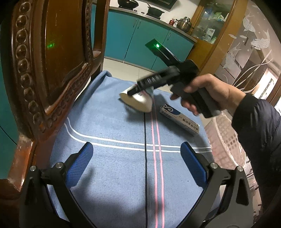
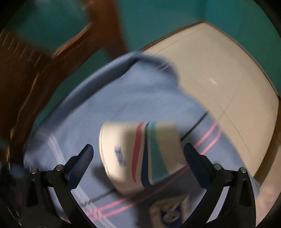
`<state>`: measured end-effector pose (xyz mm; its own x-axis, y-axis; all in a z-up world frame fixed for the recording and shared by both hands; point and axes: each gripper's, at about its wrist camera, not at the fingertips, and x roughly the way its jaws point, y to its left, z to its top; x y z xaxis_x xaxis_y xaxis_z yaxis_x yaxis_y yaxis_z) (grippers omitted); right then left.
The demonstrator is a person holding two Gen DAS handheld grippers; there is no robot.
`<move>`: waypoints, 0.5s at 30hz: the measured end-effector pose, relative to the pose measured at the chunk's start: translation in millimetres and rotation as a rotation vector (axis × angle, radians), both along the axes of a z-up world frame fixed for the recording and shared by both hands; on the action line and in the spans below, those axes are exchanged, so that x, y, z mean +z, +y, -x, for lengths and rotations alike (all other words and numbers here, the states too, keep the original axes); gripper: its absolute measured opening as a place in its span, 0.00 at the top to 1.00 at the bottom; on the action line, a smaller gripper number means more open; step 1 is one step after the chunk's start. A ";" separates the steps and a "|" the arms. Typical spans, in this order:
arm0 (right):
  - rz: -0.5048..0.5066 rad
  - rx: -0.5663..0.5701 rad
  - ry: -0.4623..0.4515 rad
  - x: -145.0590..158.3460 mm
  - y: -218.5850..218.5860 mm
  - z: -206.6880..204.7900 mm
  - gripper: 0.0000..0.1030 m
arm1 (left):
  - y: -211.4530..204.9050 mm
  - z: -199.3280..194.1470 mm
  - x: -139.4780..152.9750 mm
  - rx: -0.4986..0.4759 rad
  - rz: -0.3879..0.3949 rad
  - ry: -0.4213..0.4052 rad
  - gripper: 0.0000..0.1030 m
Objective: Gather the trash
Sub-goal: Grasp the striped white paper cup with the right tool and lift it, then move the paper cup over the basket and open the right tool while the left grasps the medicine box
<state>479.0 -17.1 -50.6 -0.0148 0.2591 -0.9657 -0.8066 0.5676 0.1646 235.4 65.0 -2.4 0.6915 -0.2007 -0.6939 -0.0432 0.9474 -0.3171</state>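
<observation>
The right claw (image 2: 138,149) is wide apart around the paper cup (image 2: 140,156) lying on the chair's blue towel (image 1: 108,122), ready to pinch it, while the left claw (image 1: 137,152) waits apart, holding nothing.

A blue towel (image 1: 112,157) with white, pink and black stripes covers the seat of a carved dark wooden chair (image 1: 52,61), whose backrest rises along the seat's left edge. Beyond the seat's far edge lies a pale tiled floor (image 1: 119,67), then teal cabinets (image 1: 133,38) under a counter bearing a dark wok (image 1: 127,2), a black pot (image 1: 154,10) and a steel pot (image 1: 184,22). To the right stand a glass-fronted wooden cabinet (image 1: 210,22) and a frosted glass panel with fish patterns (image 1: 252,38).
</observation>
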 end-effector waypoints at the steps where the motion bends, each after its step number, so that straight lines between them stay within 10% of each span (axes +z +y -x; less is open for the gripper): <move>1: 0.020 0.038 0.001 1.1 0.7 11.5 0.02 | -0.2 0.4 0.2 -0.001 0.002 -0.002 0.04; 10: 0.089 -0.023 -0.251 18.4 6.9 55.9 0.02 | -2.3 1.1 -0.3 0.001 0.010 -0.003 0.04; 15: 0.169 -0.174 -0.212 -5.8 27.5 42.3 0.02 | -5.3 -0.1 1.0 -0.003 -0.006 -0.007 0.04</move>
